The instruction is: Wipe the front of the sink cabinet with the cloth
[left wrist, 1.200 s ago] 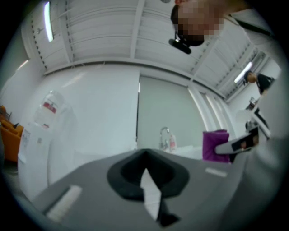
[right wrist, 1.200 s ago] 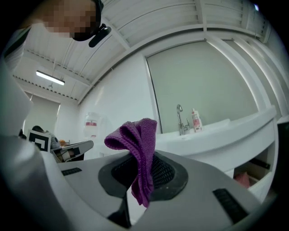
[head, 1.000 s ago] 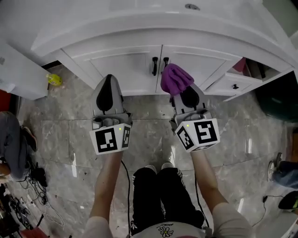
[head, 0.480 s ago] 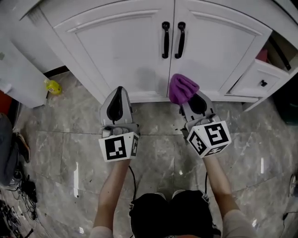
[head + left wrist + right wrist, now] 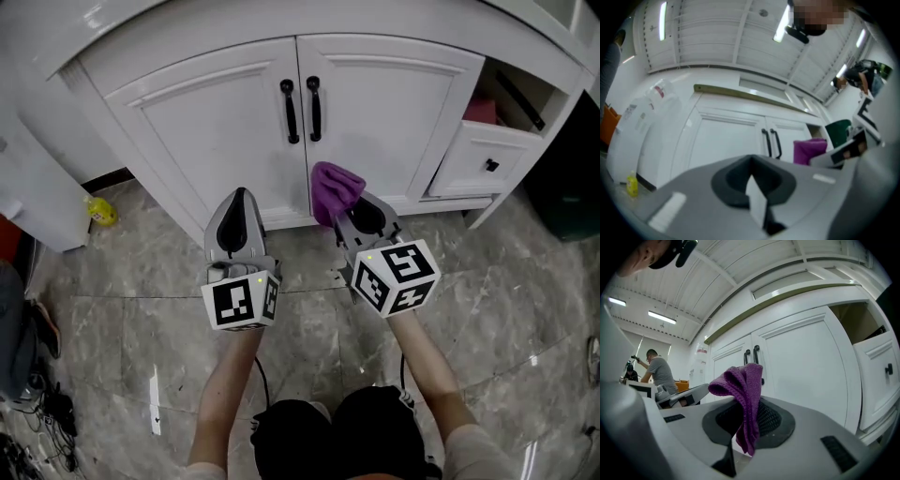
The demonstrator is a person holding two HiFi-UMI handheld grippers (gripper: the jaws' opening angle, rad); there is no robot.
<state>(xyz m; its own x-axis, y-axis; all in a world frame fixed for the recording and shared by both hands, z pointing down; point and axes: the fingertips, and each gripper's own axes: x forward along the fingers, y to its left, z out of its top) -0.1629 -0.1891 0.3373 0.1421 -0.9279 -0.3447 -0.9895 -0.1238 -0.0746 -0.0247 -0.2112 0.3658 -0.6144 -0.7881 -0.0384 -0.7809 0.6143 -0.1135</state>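
Head view has the person low before the sink cabinet (image 5: 216,122), and the 2 black handles (image 5: 302,111) at the meeting of its doors serve as the landmark. Below those handles and a touch to their right, the right gripper (image 5: 354,208) is clamped on the purple cloth (image 5: 335,186). The bunched fabric sits at the foot of the right-hand door; whether it presses on the paint or hangs just off it cannot be told. The right gripper view shows the jaws closed on a narrow fold, with the rest of the cloth (image 5: 743,390) flopping loose over the nose of the right gripper (image 5: 740,439).

Below and left of the handles, the left gripper (image 5: 238,214) points at the bottom rail of the left door, apart from it. Its own view shows the left gripper (image 5: 757,204) with jaws together and nothing between them.

The risks, as I judge them:
- The pinch is small, so a firm drag across the panel could pull the cloth free.
- A stroke rising toward the handles could snag the loose fold on them.
- If the fabric slips aside, the hard nose may scrape the paint.
- Far right of the handles, the open drawer (image 5: 473,161) could be knocked by a wide sweep.
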